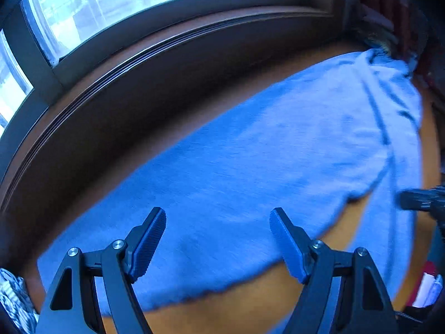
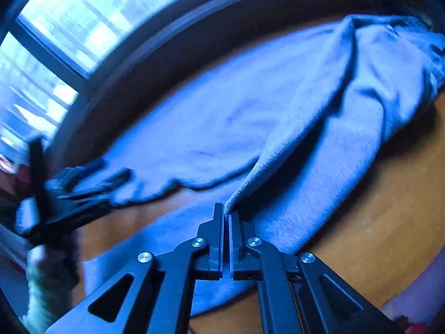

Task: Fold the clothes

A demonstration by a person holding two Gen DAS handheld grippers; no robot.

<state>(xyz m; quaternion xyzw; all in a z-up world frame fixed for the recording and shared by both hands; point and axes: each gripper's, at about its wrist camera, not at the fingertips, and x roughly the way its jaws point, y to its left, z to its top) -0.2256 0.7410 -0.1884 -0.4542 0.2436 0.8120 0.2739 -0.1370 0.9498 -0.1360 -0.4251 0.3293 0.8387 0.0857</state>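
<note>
A light blue garment [image 1: 250,153] lies spread across the wooden table [image 1: 250,306], with one side folded over in a long ridge [image 2: 319,117]. My left gripper [image 1: 219,214] hovers open just above the garment's near hem, nothing between its fingers. It shows blurred at the left of the right wrist view [image 2: 83,189]. My right gripper [image 2: 225,214] is shut, pinching the tip of the folded cloth edge, which rises from the fingertips. Its dark tip enters the left wrist view at the right edge [image 1: 422,200]. Bare table [image 2: 375,222] shows to the garment's right.
A window [image 1: 139,0] with a dark brown sill [image 1: 167,64] runs along the table's far side. A patterned cloth [image 1: 11,300] lies at the lower left, and a red and white object [image 1: 428,286] sits at the lower right. A person's sleeve [image 2: 47,286] is behind the left gripper.
</note>
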